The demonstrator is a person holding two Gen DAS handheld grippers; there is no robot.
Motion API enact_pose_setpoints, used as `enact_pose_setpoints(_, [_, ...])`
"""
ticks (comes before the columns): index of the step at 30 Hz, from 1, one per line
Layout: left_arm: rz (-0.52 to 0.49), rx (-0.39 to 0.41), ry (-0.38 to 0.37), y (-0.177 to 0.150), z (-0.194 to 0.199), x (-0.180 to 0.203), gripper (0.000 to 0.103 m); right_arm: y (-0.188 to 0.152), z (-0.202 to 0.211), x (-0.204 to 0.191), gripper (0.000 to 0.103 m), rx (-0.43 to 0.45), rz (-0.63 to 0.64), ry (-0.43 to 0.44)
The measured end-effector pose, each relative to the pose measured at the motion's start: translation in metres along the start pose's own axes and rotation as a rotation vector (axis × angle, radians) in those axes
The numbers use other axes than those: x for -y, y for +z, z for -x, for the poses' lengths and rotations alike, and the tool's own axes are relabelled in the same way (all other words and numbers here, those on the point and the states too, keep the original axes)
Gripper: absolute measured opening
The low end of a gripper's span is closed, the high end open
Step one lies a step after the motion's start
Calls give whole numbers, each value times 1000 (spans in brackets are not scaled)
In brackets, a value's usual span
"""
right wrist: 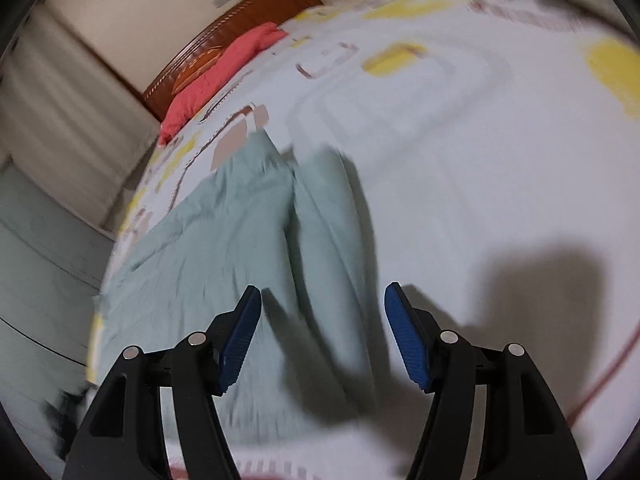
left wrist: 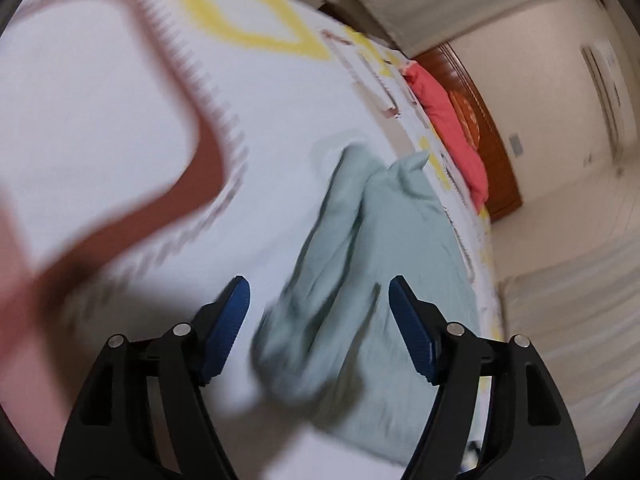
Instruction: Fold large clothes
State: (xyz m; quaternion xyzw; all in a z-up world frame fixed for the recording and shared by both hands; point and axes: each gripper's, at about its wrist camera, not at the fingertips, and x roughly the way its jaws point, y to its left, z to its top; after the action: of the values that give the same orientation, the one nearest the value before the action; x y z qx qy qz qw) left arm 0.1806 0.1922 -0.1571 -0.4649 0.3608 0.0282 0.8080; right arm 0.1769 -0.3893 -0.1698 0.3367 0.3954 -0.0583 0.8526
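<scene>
A pale green garment (left wrist: 360, 272) lies crumpled on a bed with a white patterned bedspread (left wrist: 120, 100). In the left wrist view my left gripper (left wrist: 318, 292) hangs above the garment's near end, blue pads apart, nothing between them. The same pale green garment (right wrist: 248, 232) shows in the right wrist view, stretching from the bed's left edge toward the middle with a long fold down its length. Over its near part my right gripper (right wrist: 322, 300) is open and holds nothing. Both views are blurred.
A red pillow (left wrist: 452, 128) lies against a wooden headboard (left wrist: 484, 128) at the far end of the bed. The red pillow (right wrist: 224, 68) and headboard (right wrist: 240, 24) also appear top left in the right wrist view. Pale walls and floor (right wrist: 40, 280) flank the bed.
</scene>
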Motion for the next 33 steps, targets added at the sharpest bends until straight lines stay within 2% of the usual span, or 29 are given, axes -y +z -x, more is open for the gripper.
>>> enact_pose_setpoints(4, [7, -9, -58, -24, 10, 3, 75, -22, 5, 9, 67, -16, -69, 64])
enact_pose_setpoints(6, [23, -39, -85, -27, 1, 7, 75, -24, 1, 3, 68, -15, -69, 83])
enact_pose_setpoints(8, [27, -34, -83, -24, -12, 14, 75, -23, -7, -2, 68, -16, -93, 136])
enact_pose_setpoints(9, [20, -21, -81, -23, -16, 17, 69, -22, -12, -4, 68, -8, -93, 137])
enact_pose_setpoints(10, [17, -13, -72, -21, -22, 19, 56, -21, -16, -6, 68, 5, -92, 129])
enact_pose_setpoints(11, [23, -11, -56, -20, -27, 19, 48, -22, -14, -7, 60, 20, -89, 124])
enact_pose_setpoints(12, [31, -5, -43, -19, -28, 17, 36, -20, -15, -9, 43, 33, -81, 113])
enact_pose_setpoints(14, [36, -9, -50, -18, -30, 15, 26, -16, -21, -8, 27, 13, -90, 143])
enact_pose_setpoints(16, [18, -10, -56, -19, -28, 18, 16, -14, -21, -4, 21, 4, -106, 170])
enact_pose_setpoints(19, [-4, 3, -47, -23, -16, 20, 12, -19, -9, -6, 17, 12, -92, 188])
enact_pose_setpoints(26, [-14, -2, -40, -34, 18, 14, 12, -36, 22, 0, 16, -1, -64, 196])
enact_pose_setpoints(33, [-13, -21, -22, -55, 52, -12, 12, -65, 48, 19, 16, -45, -54, 198])
